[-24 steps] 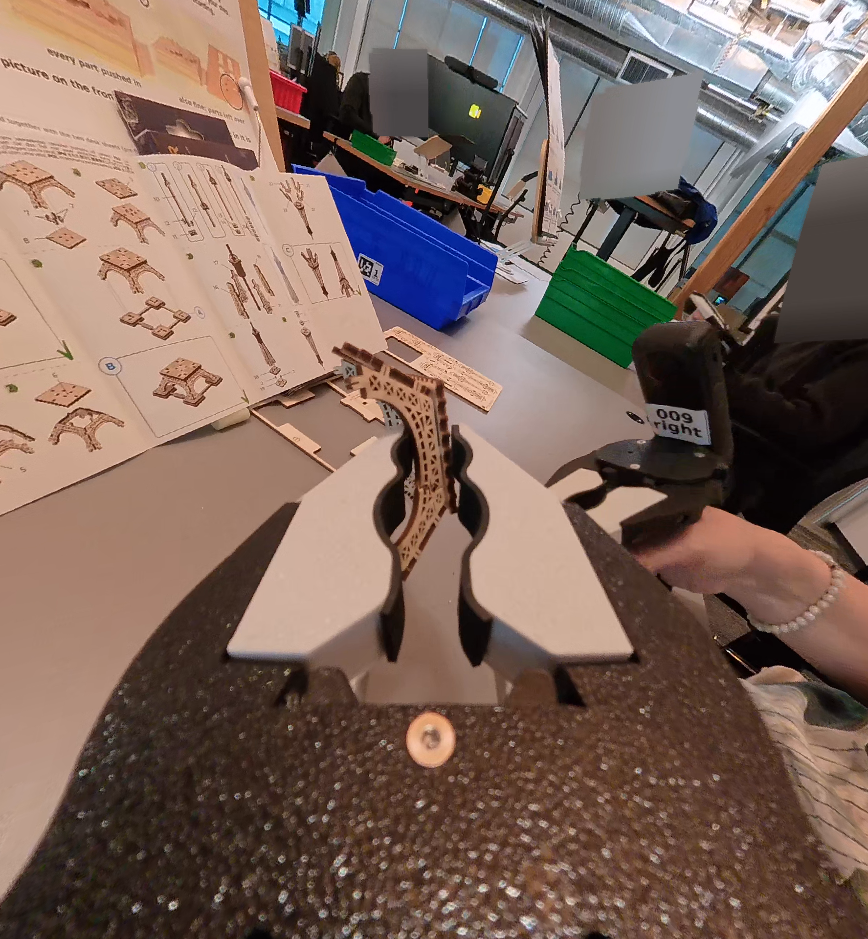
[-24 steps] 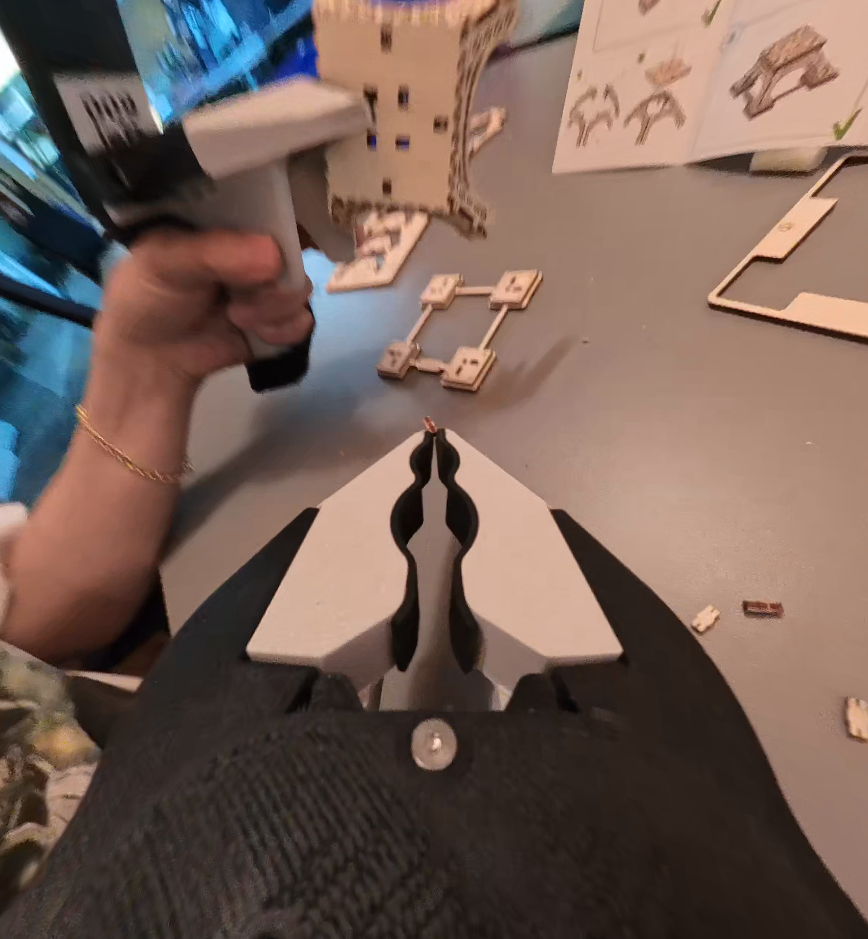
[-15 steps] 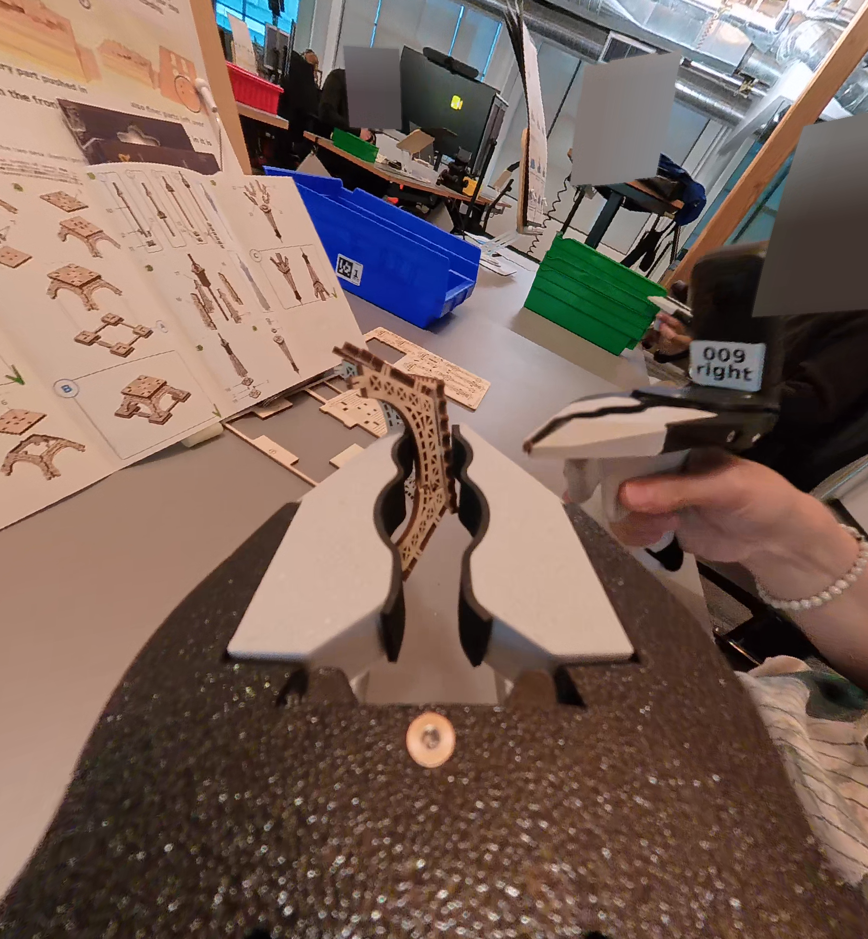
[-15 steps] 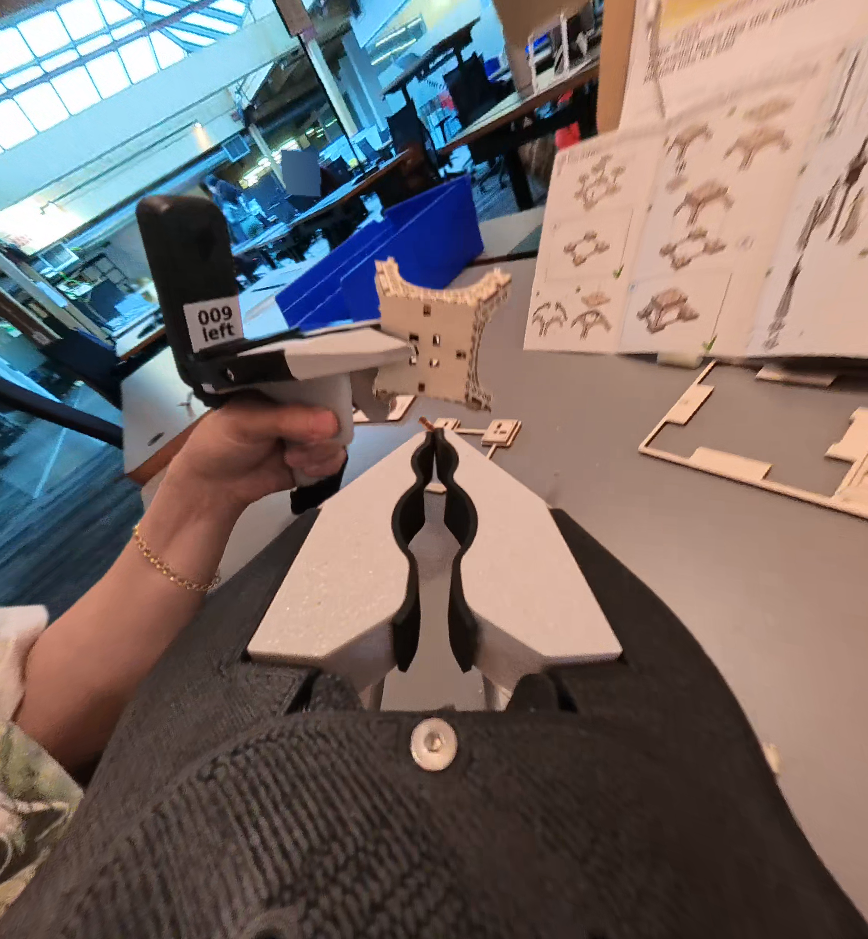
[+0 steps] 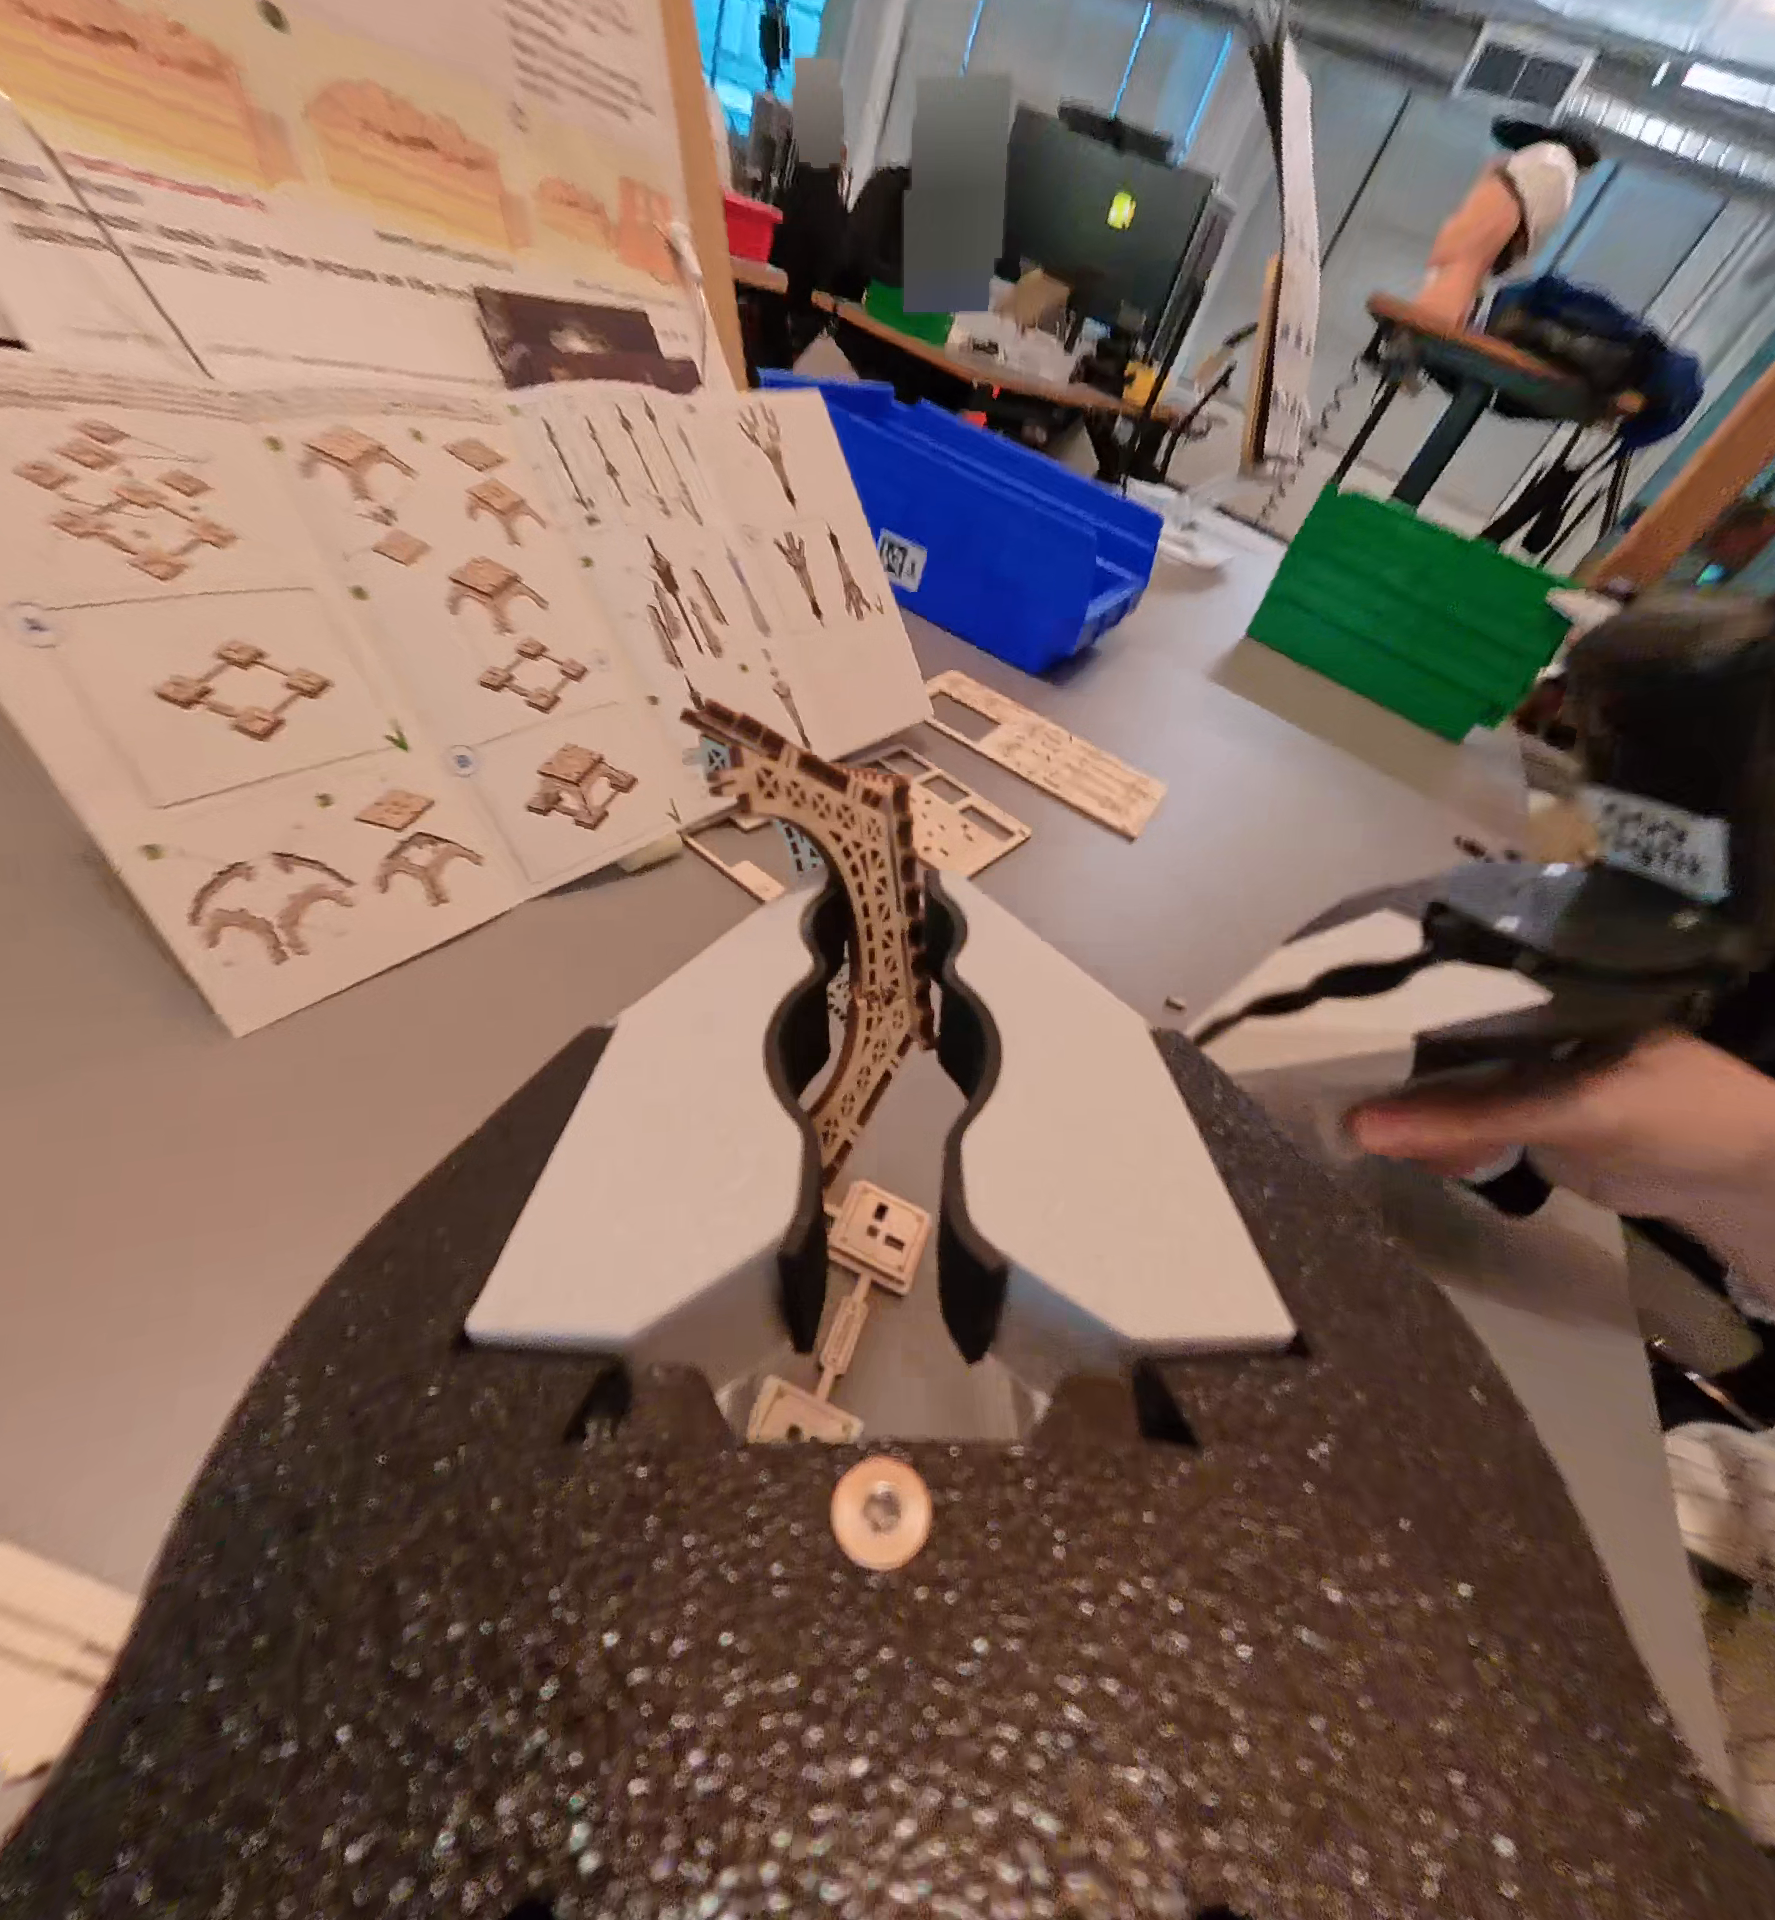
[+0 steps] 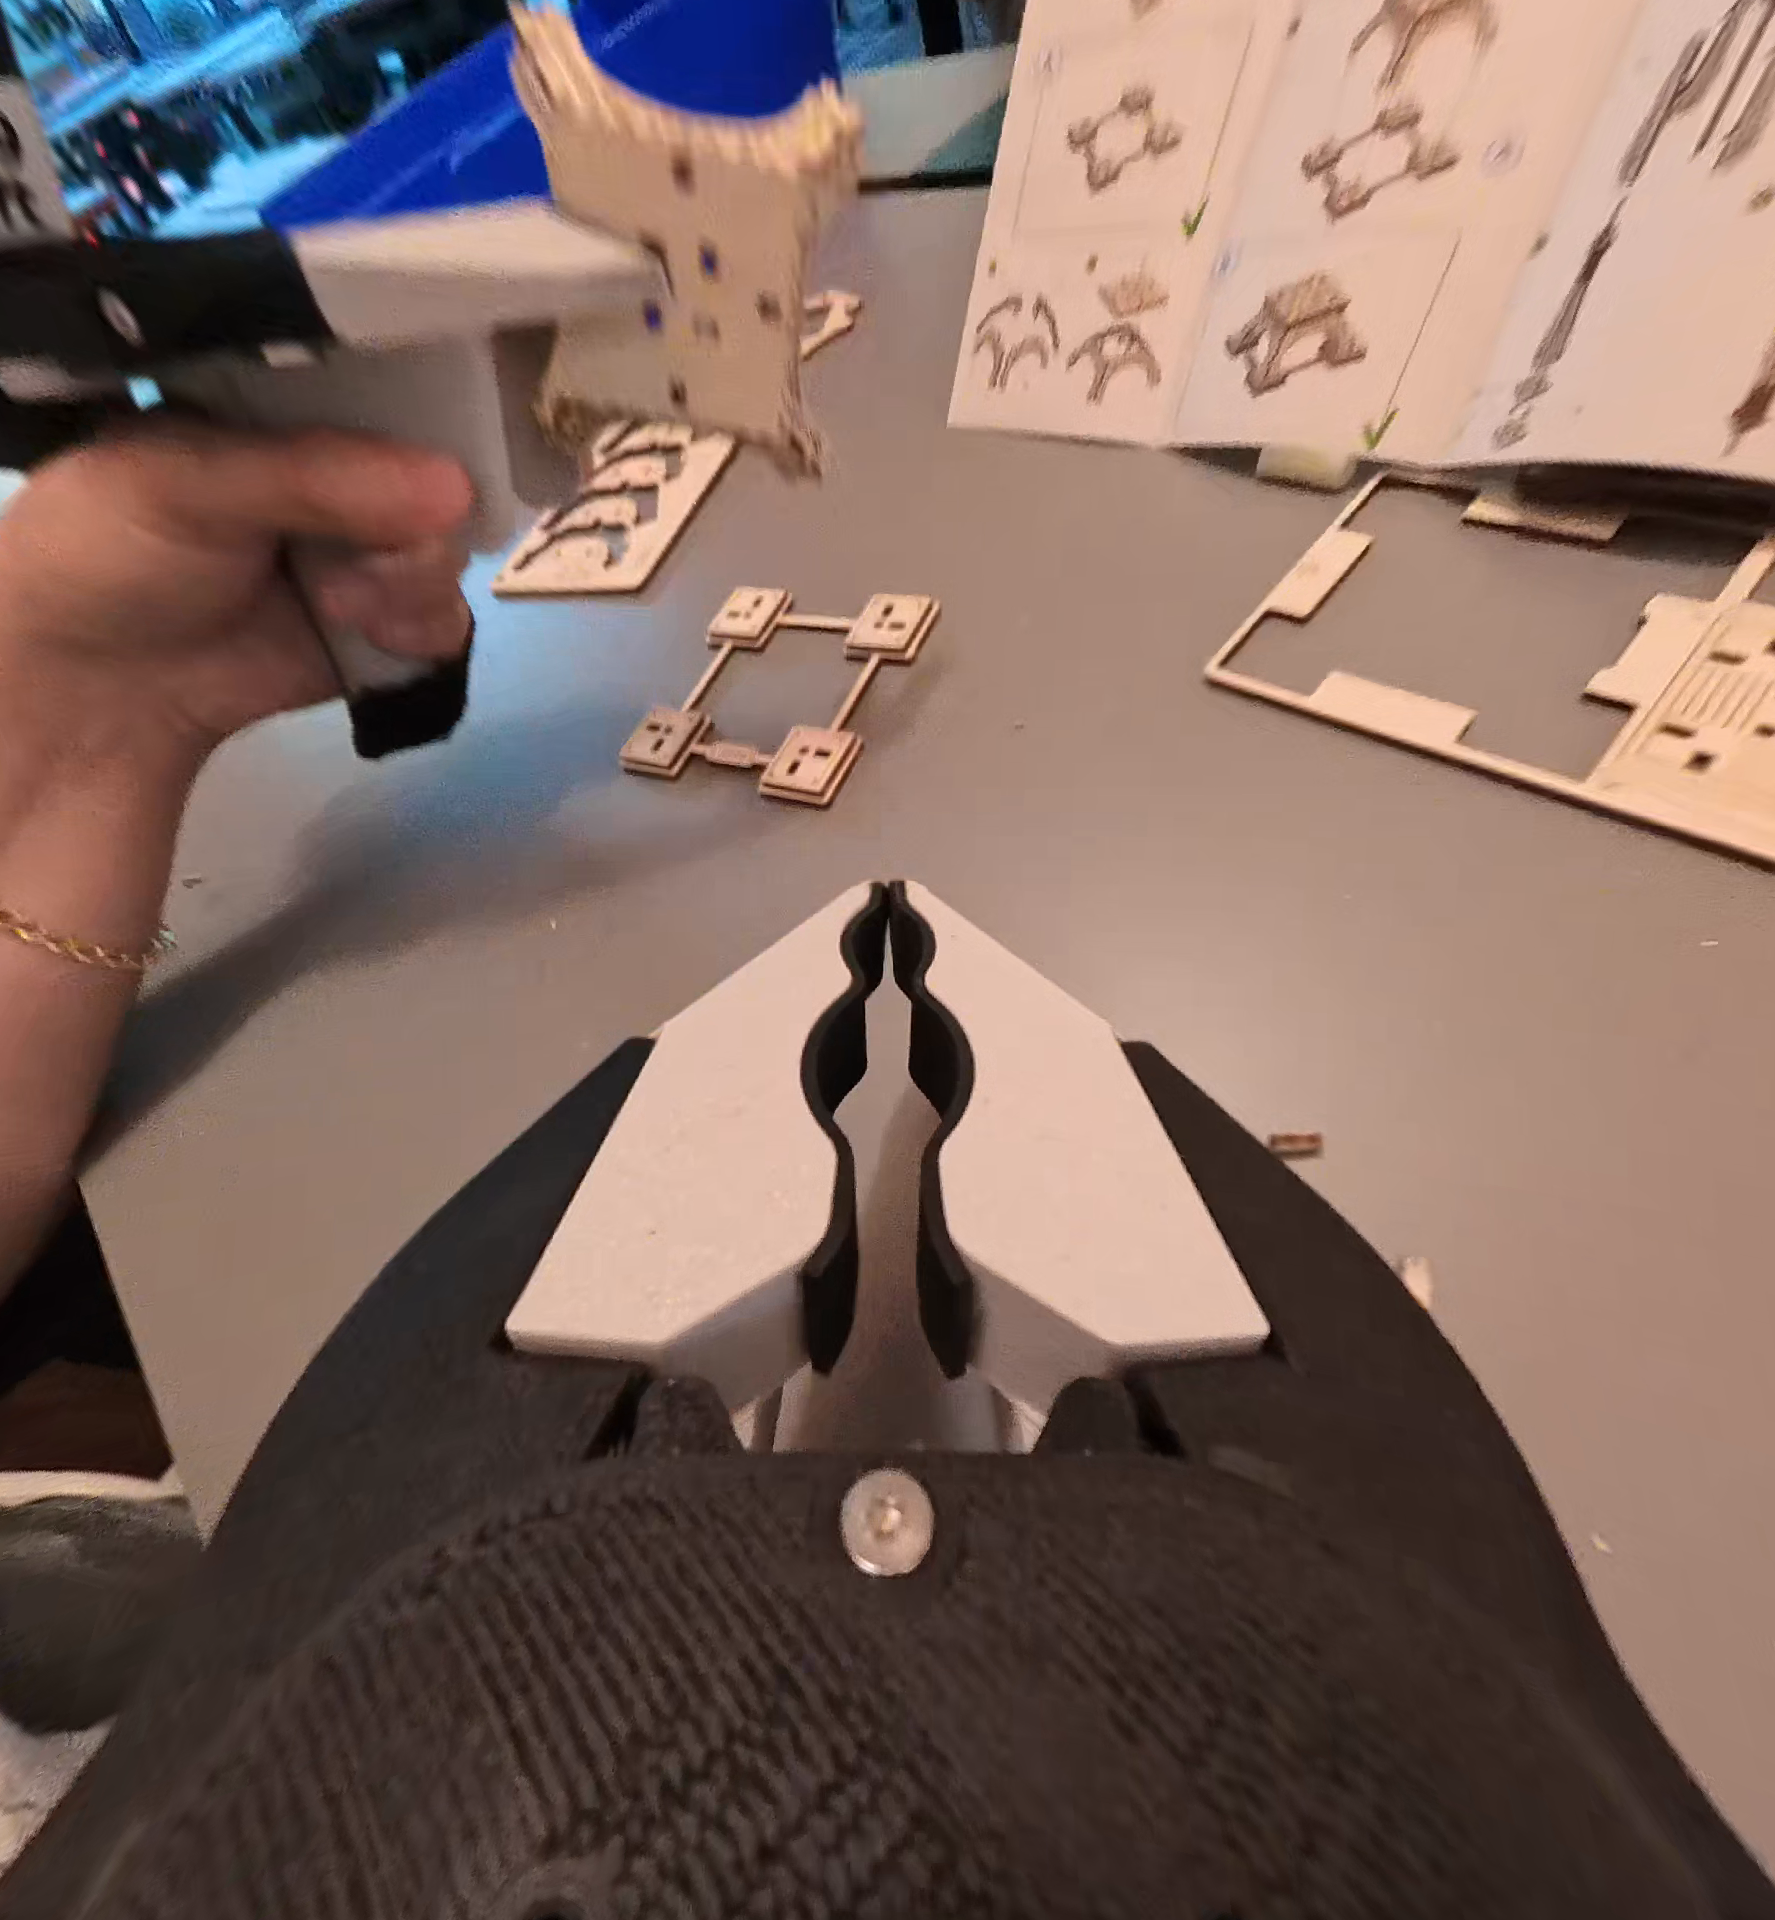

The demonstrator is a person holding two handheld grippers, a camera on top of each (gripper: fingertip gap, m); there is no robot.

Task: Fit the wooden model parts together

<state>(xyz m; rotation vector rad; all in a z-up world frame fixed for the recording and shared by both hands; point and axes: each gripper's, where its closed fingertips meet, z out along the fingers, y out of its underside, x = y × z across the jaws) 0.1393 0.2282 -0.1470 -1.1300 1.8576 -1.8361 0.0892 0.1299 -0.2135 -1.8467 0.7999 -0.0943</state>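
Wood sheets (image 6: 1548,717) litter grey table (image 6: 1122,831) before instruction sheet (image 5: 343,623).

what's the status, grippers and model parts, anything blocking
Left gripper shut on arched tower base, held above table. Right gripper shut, empty. Square four-pad frame flat on table under the base. Nothing between them.

Left gripper (image 6: 592,312) and its wooden tower base (image 6: 685,281) motion-blurred; square footing frame (image 5: 852,1309) mostly hidden behind the fingers (image 5: 654,1153); cut-out sheet (image 6: 1589,707) cropped at edge
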